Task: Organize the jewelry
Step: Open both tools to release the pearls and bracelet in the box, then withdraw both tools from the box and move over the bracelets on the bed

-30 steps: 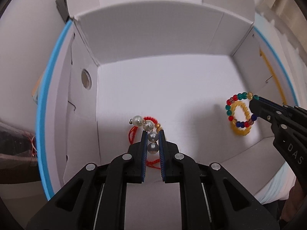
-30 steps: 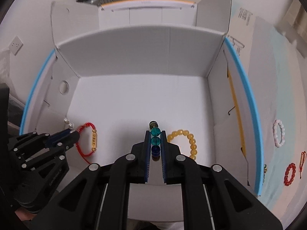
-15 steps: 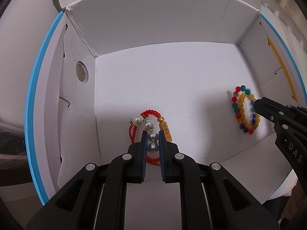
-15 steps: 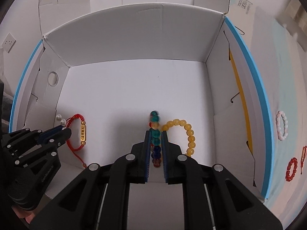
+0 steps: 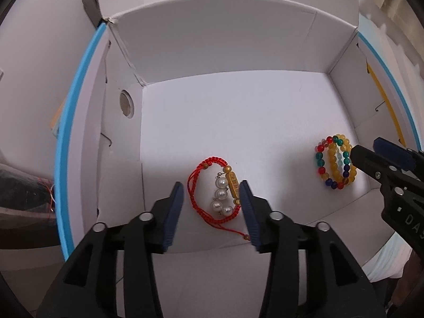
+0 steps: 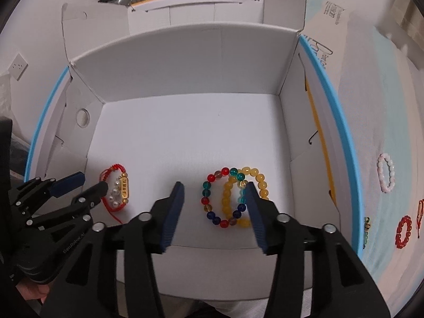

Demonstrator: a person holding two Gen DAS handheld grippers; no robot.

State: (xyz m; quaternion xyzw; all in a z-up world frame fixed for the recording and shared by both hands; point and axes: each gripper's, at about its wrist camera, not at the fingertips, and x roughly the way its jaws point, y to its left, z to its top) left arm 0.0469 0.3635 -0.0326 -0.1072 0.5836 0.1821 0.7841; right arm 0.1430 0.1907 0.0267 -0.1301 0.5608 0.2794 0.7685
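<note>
A white cardboard box holds the jewelry. My left gripper is open over a pearl piece that lies inside a red cord bracelet with a gold bar; both also show in the right wrist view. My right gripper is open over a multicolour bead bracelet that overlaps a yellow bead bracelet on the box floor. These two also show in the left wrist view. Nothing is held.
Outside the box on the right, on a pale cloth, lie a pink bead bracelet, a red bead bracelet and a small green piece. The box has blue-edged side flaps and a round hole in its left wall.
Both grippers have opened. The pearl piece dropped onto the red cord bracelet, and the multicolour bracelet dropped onto the yellow one. Both grippers have drawn back a little.
</note>
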